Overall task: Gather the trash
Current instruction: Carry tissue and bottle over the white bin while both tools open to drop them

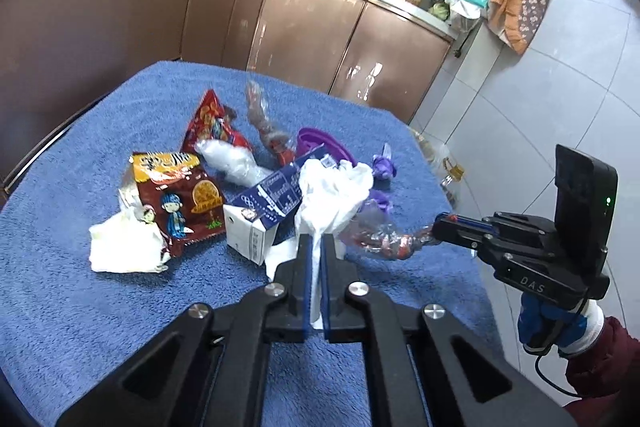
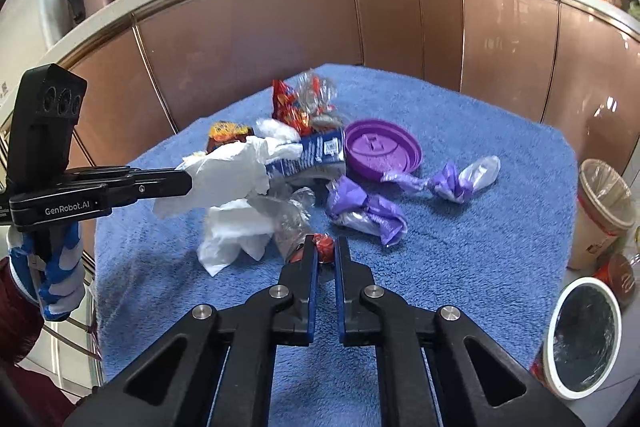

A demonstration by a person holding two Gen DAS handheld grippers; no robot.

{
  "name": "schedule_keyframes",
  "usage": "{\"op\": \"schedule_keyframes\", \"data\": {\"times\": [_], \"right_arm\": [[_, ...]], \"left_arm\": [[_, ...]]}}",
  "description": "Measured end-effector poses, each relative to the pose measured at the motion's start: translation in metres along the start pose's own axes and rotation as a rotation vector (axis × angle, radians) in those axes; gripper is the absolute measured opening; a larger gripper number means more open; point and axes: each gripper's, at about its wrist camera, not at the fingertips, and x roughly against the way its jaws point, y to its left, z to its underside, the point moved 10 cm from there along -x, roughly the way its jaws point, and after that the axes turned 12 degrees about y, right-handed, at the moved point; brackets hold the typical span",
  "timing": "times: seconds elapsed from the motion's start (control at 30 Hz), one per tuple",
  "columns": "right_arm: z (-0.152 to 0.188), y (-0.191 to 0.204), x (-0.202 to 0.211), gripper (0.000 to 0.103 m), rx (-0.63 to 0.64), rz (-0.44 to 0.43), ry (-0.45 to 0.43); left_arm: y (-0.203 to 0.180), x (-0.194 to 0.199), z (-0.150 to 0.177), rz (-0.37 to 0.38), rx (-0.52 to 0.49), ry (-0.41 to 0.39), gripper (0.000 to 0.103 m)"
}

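carton (image 1: 256,227) partly hidden behind tissue (image 1: 332,195), cup (image 2: 580,335) half cut off

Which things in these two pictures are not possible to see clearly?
- Left wrist view: milk carton, its right side covered by the white tissue.
- Right wrist view: brown snack bag, mostly behind that tissue.
- Right wrist view: white-rimmed bin, bottom cut by the picture edge.
- Both views: package print too blurred to read.

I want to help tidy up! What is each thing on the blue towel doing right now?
Left gripper: shut on the white tissue.
Right gripper: shut on the clear wrapper.
Purple lid: lying flat.
Blue carton: tipped over.
Brown snack bag: lying flat, opened.
Lined bin: standing beside the table.
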Motion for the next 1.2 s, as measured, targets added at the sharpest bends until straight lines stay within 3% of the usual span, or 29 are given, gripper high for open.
{"op": "schedule_keyframes", "data": {"times": [0.33,0.6,0.93,1.2], "right_arm": [[0.007,0.001,0.057,0.007,-0.014,0.048,-0.088],[0.036,-0.058,0.105,0.007,-0.161,0.158,-0.149],[0.091,-0.191,0.145,0.007,-0.42,0.398,-0.16],[0.137,-0.293,0.132,0.007,-0.597,0.529,-0.099]], "left_arm": [[-0.028,0.042,-0.01,-0.03,-0.048,-0.062,0.003],[-0.092,0.03,-0.03,0.016,-0.157,-0.041,0.003],[-0.221,-0.054,-0.078,0.101,-0.35,0.067,0.003],[-0.321,-0.166,-0.107,0.163,-0.425,0.202,0.003]]}}
